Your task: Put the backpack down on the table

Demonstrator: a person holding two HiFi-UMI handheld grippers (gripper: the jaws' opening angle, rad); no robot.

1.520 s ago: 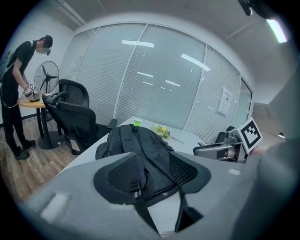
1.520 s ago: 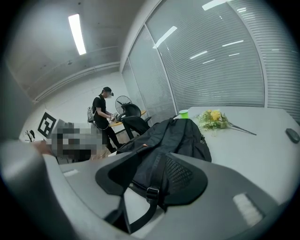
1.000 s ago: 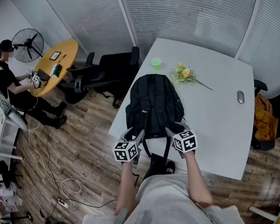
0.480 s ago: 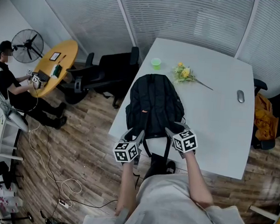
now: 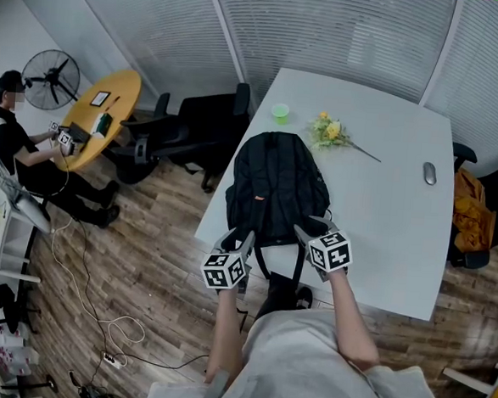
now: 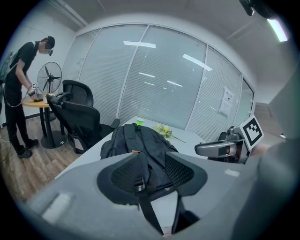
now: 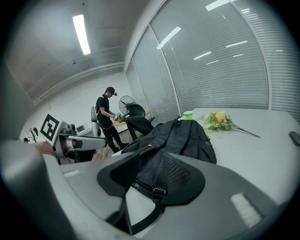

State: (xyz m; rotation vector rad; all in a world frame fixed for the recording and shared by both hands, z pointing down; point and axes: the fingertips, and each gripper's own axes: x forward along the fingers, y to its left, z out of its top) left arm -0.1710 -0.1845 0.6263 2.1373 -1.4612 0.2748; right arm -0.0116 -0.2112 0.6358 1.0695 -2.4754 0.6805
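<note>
Left hand-held gripper [image 6: 154, 161], at the near desk edge: jaws apart and just been closing. A black shoulder strap [image 6: 146, 206] runs up between the pads, lying by one pad; a gap is open beside it.

Right hand-held gripper [image 7: 150, 161], just beside it at 3 o'clock: jaws also apart, just been closing. The second strap [image 7: 155, 194], with its buckle, passes between the pads and is not pinched.

Backpack [image 5: 276, 183]: black, lying flat on the white desk [image 5: 383, 220] at 12 o'clock from both grippers, its straps trailing over the near edge.

Beyond the backpack there is a green cup [image 5: 280, 112] at 12 o'clock, yellow flowers [image 5: 328, 131] at 1 o'clock and a mouse [image 5: 429, 172] at 3 o'clock.

Off the desk at 10 o'clock are black office chairs [image 5: 203, 123]. Farther out, a person [image 5: 11, 135] is at a round yellow table [image 5: 111, 103], with a fan [image 5: 52, 78] behind.
</note>
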